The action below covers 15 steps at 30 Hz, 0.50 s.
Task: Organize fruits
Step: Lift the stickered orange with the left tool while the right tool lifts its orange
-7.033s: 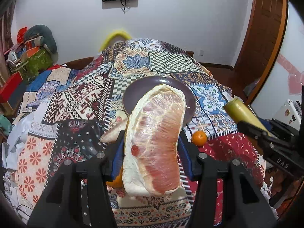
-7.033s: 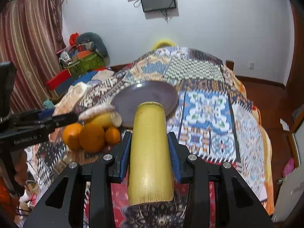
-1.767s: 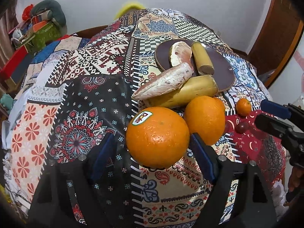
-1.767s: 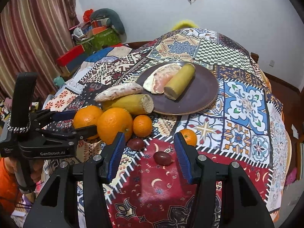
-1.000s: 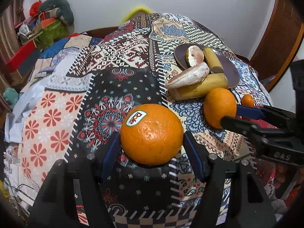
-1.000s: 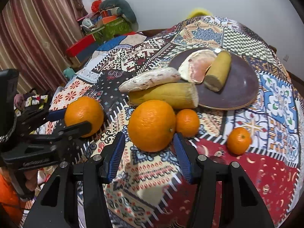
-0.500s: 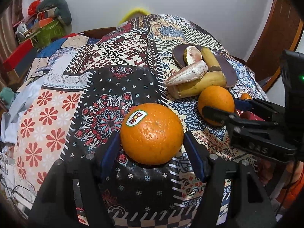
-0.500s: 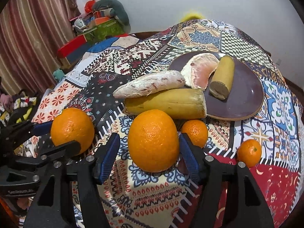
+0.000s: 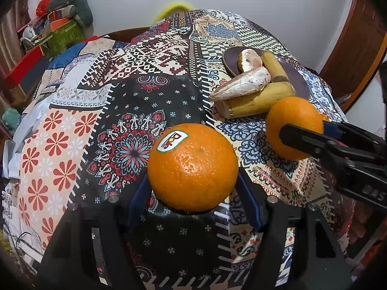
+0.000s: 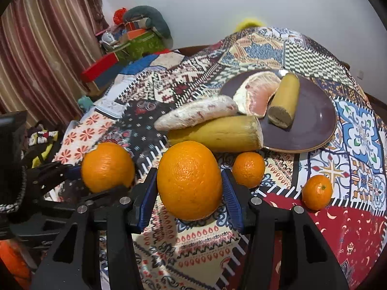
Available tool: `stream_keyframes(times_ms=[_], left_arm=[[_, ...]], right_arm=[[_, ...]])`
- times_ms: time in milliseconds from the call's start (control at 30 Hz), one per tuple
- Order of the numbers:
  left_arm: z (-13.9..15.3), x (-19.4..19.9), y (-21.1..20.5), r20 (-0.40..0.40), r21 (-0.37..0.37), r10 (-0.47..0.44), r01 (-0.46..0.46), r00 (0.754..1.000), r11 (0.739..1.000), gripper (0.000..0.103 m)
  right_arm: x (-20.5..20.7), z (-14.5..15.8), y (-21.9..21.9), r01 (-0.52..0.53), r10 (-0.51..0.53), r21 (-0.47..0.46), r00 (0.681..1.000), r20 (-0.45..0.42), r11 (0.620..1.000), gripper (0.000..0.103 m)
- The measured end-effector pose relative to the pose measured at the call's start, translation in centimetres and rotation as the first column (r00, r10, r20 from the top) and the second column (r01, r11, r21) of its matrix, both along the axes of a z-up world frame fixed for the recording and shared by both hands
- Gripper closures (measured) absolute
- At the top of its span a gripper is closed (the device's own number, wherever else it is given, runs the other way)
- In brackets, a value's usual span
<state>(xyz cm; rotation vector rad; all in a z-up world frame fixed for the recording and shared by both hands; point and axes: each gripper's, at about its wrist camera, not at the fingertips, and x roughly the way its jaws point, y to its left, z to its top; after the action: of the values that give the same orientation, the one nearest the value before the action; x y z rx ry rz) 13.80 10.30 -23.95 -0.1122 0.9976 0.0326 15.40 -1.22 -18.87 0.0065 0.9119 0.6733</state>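
Right wrist view: the plate [image 10: 314, 130] is carrying one pomelo segment [image 10: 256, 94] and one yellow stalk piece [image 10: 284, 101]. Lying just beside the plate are a longer stalk [image 10: 215, 134] and second segment [image 10: 196, 112]. The left gripper [image 9: 193, 193] is clenching a stickered orange [image 9: 192, 166]; the right gripper [image 10: 189, 195] is closing its jaws on another orange [image 10: 189, 180]. Two mandarins [image 10: 249, 169] are waiting near the plate. Sorting appears under half complete.
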Motion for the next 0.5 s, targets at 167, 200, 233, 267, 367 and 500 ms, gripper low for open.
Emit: stream_keyframes(times_ms=[167,200,233,267,367,500], left_arm=[[0.1,0.7,-0.1,0.003,0.008,0.009,-0.009,1.0,1.0,0.034],[0.1,0.8,-0.1,0.003,0.007,0.012,-0.012,1.0,1.0,0.034],[0.1,0.9,0.0,0.004,0.004,0.016,-0.016,1.0,1.0,0.034],[0.1,1.0,0.1,0.004,0.001,0.019,-0.019,1.0,1.0,0.034],[0.0,1.4,0.3,0.005,-0.013,0.031,-0.031,0.999,0.999,0.034],[0.0,2.0,0.3,0.004,-0.014,0.042,-0.042,0.999,0.999,0.034]], right_arm=[[-0.4,1.5,-0.4,-0.005,0.004,0.035,1.0,0.022,0.999,0.055],[-0.4,2.0,-0.5,-0.006,0.004,0.042,1.0,0.03,0.999,0.055],[-0.3,2.1,-0.7,-0.004,0.003,0.045,0.999,0.035,0.999,0.055],[-0.4,2.5,-0.9,-0.002,0.0,0.048,0.999,0.042,0.999,0.055],[-0.4,3.3,-1.5,0.013,-0.016,0.047,0.997,0.071,0.999,0.055],[-0.1,3.6,-2.7,0.044,-0.047,0.034,0.995,0.091,0.998,0.055]])
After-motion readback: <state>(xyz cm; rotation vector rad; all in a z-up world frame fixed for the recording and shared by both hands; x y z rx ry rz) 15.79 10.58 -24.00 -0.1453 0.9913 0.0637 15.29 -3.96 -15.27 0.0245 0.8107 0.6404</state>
